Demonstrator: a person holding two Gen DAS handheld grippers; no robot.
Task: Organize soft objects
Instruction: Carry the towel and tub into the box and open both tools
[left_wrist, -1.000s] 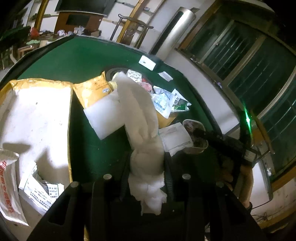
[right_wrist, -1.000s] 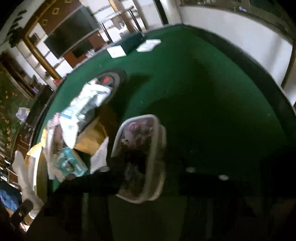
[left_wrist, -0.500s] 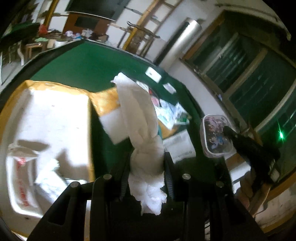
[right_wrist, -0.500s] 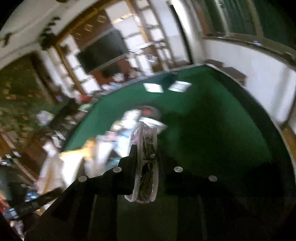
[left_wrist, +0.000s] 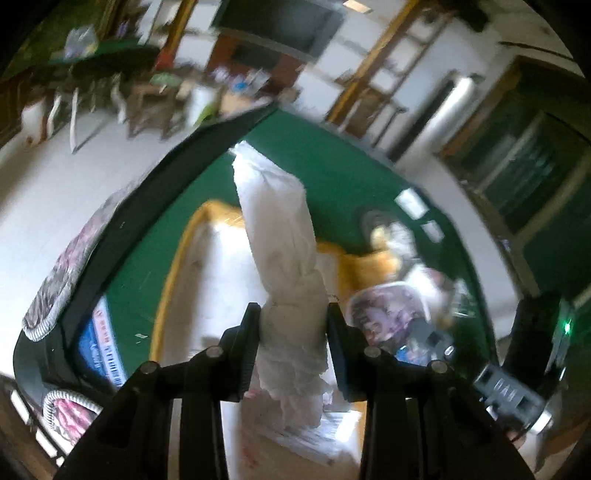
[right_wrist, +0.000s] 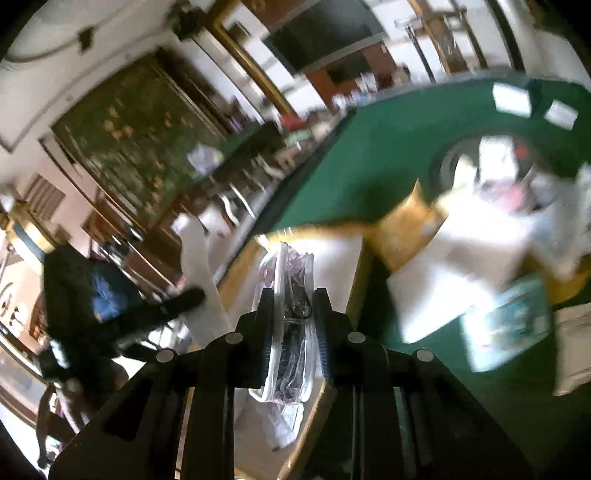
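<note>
Lifting both things off the table (left_wrist: 310, 155): left gripper (left_wrist: 293, 328) clamps the cloth (left_wrist: 284, 236), right gripper (right_wrist: 293, 306) squeezes the tub (right_wrist: 290, 284).

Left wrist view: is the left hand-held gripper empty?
No. The left hand-held gripper is clamped on a twisted white cloth that sticks up between its fingers.

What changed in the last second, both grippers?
The right gripper lifted the clear plastic pouch off the green table and turned it edge-on; its jaws have just been closing, squeezing the pouch. Both hands swung toward the yellow padded mailer. The left gripper still holds the white cloth.
</note>
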